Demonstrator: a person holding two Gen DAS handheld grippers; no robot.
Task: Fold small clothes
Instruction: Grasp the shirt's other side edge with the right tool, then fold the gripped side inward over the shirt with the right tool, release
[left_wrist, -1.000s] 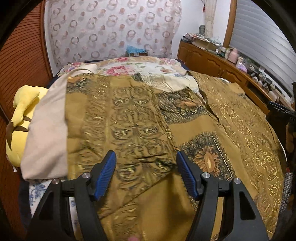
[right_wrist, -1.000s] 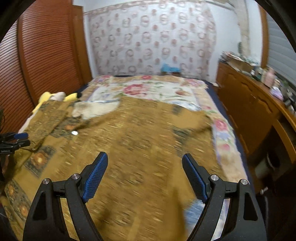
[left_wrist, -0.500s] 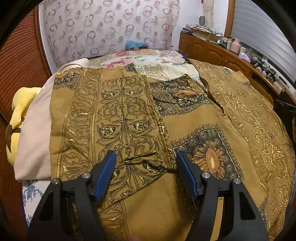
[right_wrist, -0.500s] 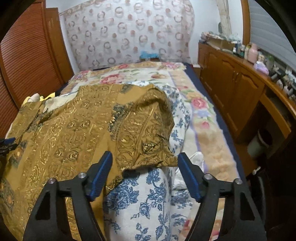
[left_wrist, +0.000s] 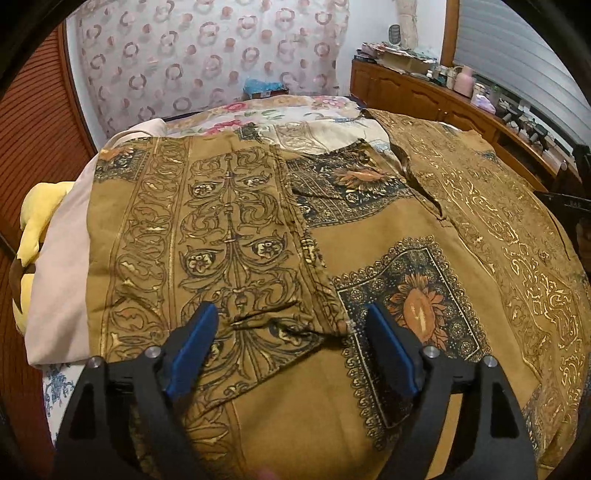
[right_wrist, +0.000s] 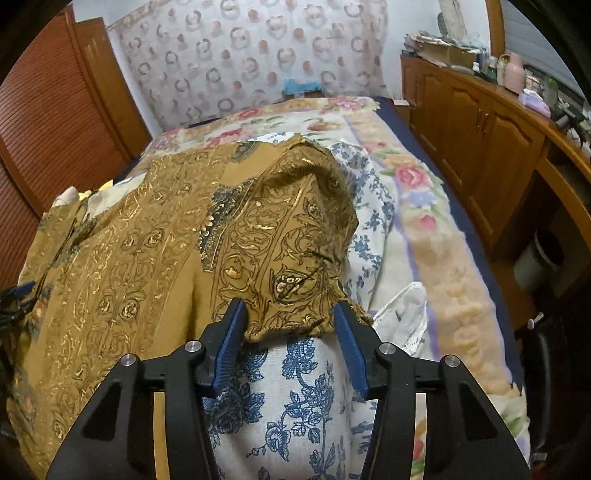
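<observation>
A mustard-brown garment (left_wrist: 388, 236) with gold and black ornament lies spread over the bed. In the left wrist view one side is folded over the middle, with its lower corner (left_wrist: 280, 325) between the fingers. My left gripper (left_wrist: 291, 343) is open just above that corner. In the right wrist view the garment's right side (right_wrist: 288, 236) lies bunched on a blue-flowered cloth (right_wrist: 295, 398). My right gripper (right_wrist: 291, 332) is open, with the bunched hem's edge (right_wrist: 291, 325) between its blue pads (right_wrist: 229, 339). It is partly closed in but does not pinch the cloth.
A yellow plush toy (left_wrist: 33, 229) and a pale beige cloth (left_wrist: 62, 258) lie at the bed's left edge. A floral blanket (right_wrist: 424, 206) covers the bed's right side. A wooden cabinet (right_wrist: 491, 133) with clutter runs along the right. A wooden louvred door (right_wrist: 48, 110) stands left.
My right gripper swung right to the garment's bunched right hem, moved in close and narrowed its jaws around it. My left gripper moved slightly forward over the folded corner.
</observation>
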